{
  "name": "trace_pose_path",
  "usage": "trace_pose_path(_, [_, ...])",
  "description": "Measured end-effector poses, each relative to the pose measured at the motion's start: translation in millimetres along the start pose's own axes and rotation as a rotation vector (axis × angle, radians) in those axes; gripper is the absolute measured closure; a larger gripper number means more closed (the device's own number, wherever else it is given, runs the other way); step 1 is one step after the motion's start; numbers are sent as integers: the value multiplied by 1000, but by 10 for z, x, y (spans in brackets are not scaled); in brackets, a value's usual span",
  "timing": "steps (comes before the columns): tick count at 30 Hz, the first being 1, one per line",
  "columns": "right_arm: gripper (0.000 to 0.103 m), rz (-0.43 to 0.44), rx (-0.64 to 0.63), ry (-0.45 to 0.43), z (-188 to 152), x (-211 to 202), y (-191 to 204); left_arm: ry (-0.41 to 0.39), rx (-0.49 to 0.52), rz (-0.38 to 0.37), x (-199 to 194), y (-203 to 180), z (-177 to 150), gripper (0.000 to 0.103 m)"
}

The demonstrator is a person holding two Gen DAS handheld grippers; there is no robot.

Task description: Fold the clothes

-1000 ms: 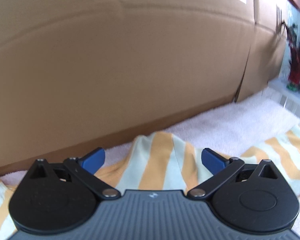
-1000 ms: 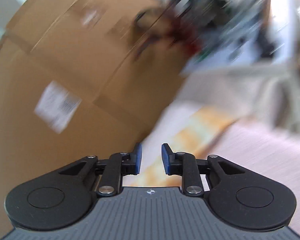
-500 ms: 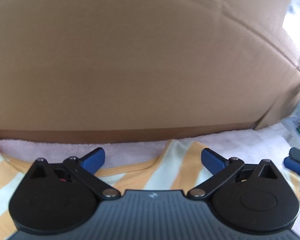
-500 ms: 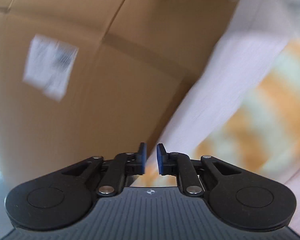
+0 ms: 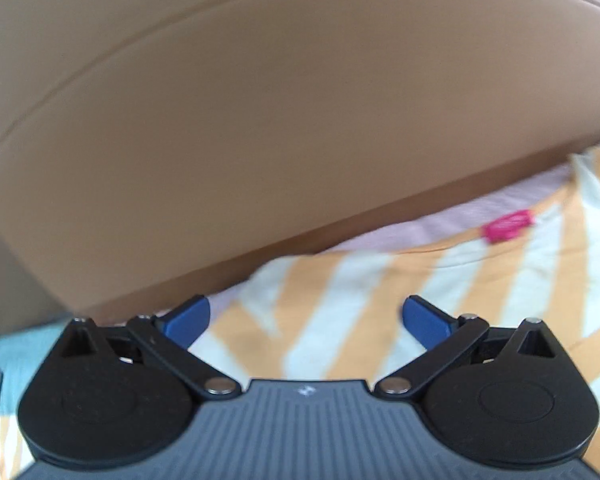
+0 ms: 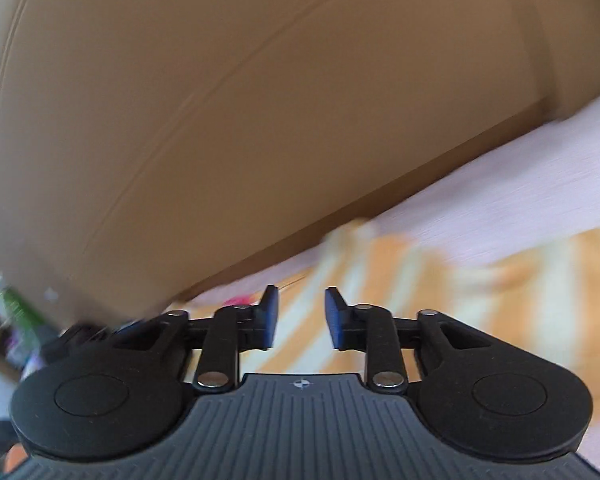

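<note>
In our left hand, the left gripper (image 5: 306,322) has its blue-padded jaws spread wide with nothing between them, poised over the orange-and-white striped cotton garment (image 5: 384,300). The garment lies flat on a pale pink towel-like cloth (image 5: 412,232), its neckline edge turned toward a large brown cardboard box (image 5: 280,120) that fills the upper view. A small bright pink label (image 5: 508,226) sits at the neckline, to the right of the gripper. At the far left edge we see a strip of light blue surface (image 5: 24,350), too blurred to identify.

In our right hand, the right gripper (image 6: 302,318) has its jaws parted by a narrow gap, holding nothing, above the same striped garment (image 6: 480,280). The pink cloth (image 6: 520,192) stretches away to the right, and the cardboard box (image 6: 240,120) rises just behind it. This view is motion-blurred, so finer detail is lost.
</note>
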State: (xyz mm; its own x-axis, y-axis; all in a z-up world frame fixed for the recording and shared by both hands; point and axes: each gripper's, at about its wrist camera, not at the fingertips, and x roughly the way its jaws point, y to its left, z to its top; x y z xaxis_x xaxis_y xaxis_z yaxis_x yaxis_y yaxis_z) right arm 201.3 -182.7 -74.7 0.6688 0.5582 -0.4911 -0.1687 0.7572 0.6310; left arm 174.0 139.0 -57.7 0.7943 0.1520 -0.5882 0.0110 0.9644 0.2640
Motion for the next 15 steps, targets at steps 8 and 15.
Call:
trace_pose_path(8, [87,-146,39,-151,351,256,-289,-36,-3,105,139,541,-102,1])
trace_pose_path(15, [51,-170,-195,-71,502,601,-77,-29,26,101,174,674,-136,1])
